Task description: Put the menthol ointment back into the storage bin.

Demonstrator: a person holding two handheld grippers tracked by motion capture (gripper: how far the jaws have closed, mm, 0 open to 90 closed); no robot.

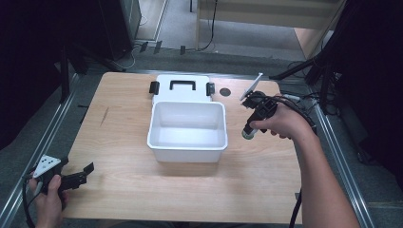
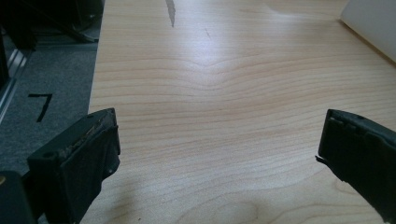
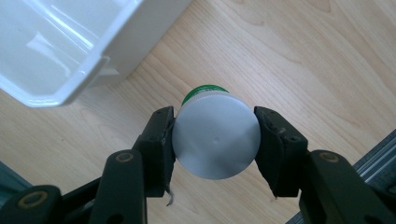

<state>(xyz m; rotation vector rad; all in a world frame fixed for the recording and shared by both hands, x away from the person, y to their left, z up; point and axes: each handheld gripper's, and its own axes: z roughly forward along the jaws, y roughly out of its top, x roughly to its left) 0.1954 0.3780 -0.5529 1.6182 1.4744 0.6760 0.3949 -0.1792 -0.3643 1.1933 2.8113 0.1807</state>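
Note:
A white plastic box (image 1: 187, 145) stands open in the middle of the wooden table, its lid (image 1: 182, 88) with a black handle lying behind it. My right gripper (image 1: 250, 132) hangs just right of the box and is shut on a small green bottle with a white cap (image 3: 215, 136); the jaws press the cap from both sides. The box corner (image 3: 70, 70) shows at the upper left in the right gripper view. My left gripper (image 1: 88, 171) rests low at the table's front left corner, open, with bare wood between its jaws (image 2: 217, 154).
A dark round hole (image 1: 225, 91) marks the table right of the lid. Metal rails run along both sides of the table (image 1: 142, 190). The table's left edge and grey floor (image 2: 51, 84) lie close to my left gripper.

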